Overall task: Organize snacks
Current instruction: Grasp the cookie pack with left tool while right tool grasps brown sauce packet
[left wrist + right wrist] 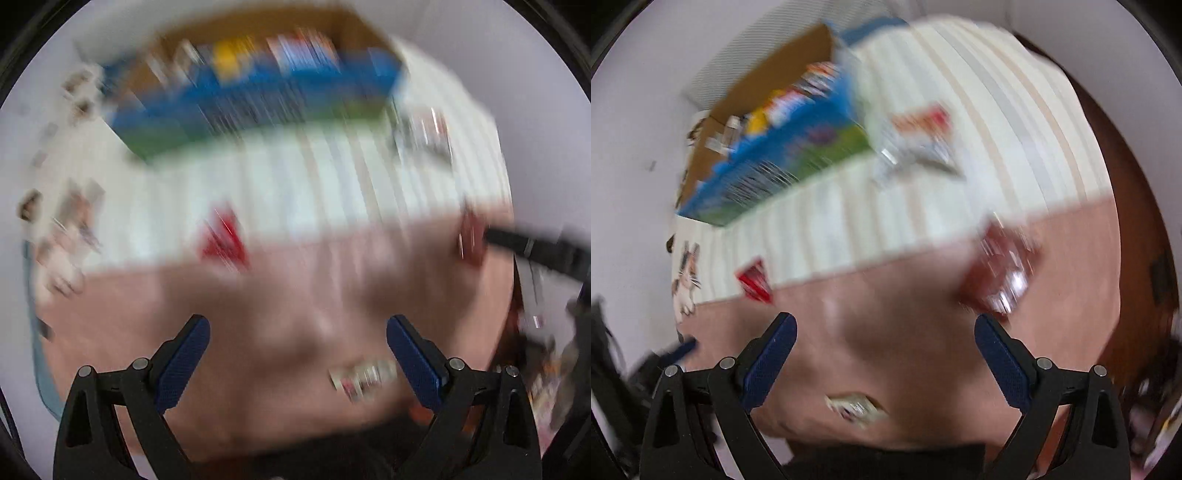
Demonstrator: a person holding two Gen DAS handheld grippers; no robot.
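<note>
Snacks lie scattered over a table covered partly in a pale striped cloth [923, 122] and partly in a plain pink cloth [905, 332], and both views are heavily blurred. A cardboard box [783, 122] with blue and green printed sides stands toward the far left corner of the table, packed with upright packets whose labels cannot be read. A red packet [755, 280] lies near the left edge, right at the seam where the striped cloth meets the pink. A dark red, shiny packet [1001, 273] lies at the same seam toward the right edge. A red-and-white packet [923, 122] sits on the striped cloth just beside the box. A small pale packet [855, 406] lies on the pink cloth near the front edge, between the right gripper's fingers [768, 365] in that view.

The left gripper [298, 356] hangs above the pink cloth with its fingers spread wide, nothing between them. The right gripper [884, 354] is likewise spread wide and empty. A black gripper arm [535, 247] reaches in at the right of the left wrist view.
</note>
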